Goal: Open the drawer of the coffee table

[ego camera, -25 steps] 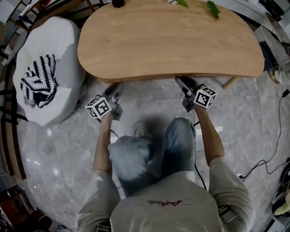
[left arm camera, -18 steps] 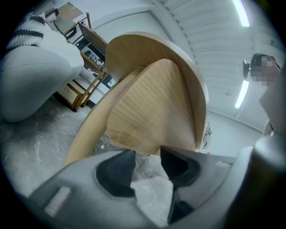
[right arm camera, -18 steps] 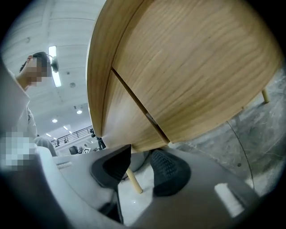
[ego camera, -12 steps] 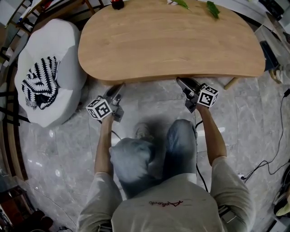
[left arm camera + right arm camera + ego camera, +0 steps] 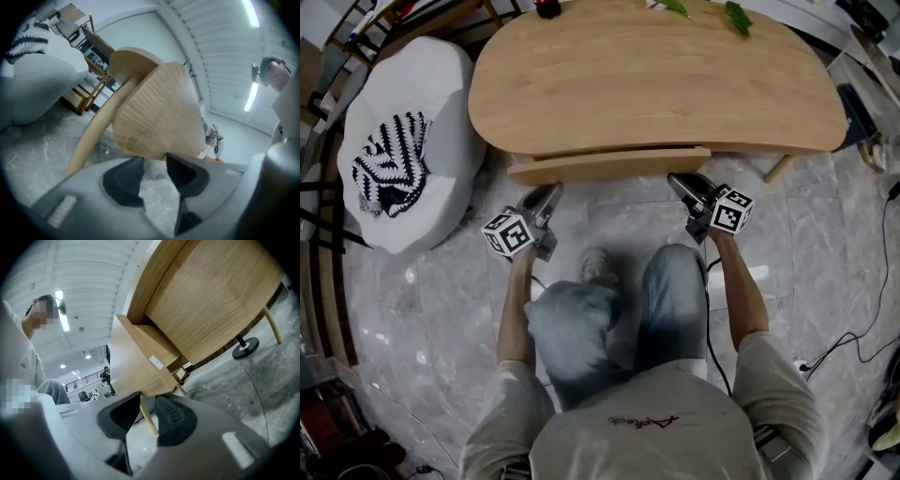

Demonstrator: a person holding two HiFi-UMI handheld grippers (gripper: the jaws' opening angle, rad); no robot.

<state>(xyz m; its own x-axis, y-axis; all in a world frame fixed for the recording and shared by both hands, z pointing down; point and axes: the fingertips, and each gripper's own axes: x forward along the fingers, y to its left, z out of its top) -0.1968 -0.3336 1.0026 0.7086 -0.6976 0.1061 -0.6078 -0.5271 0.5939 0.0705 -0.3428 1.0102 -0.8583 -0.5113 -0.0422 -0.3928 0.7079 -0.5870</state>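
Note:
The oval wooden coffee table (image 5: 656, 84) has its drawer front (image 5: 609, 165) standing a little out from under the top. My left gripper (image 5: 551, 192) is at the drawer front's left part and my right gripper (image 5: 677, 180) at its right part. In the left gripper view the panel (image 5: 154, 112) comes down to the tips of my left gripper (image 5: 153, 161), whose jaws are closing on its edge. In the right gripper view the drawer front (image 5: 133, 366) ends between the tips of my right gripper (image 5: 147, 401), also closing on it; the table's underside (image 5: 215, 301) is above.
A white pouf (image 5: 441, 112) with a black-and-white striped cloth (image 5: 389, 169) stands left of the table. A table leg (image 5: 776, 171) shows at the right, and cables (image 5: 862, 319) lie on the marble floor. The person's knees are just behind the grippers.
The drawer has slid out from under the tabletop toward the person. Both grippers have drawn back with it.

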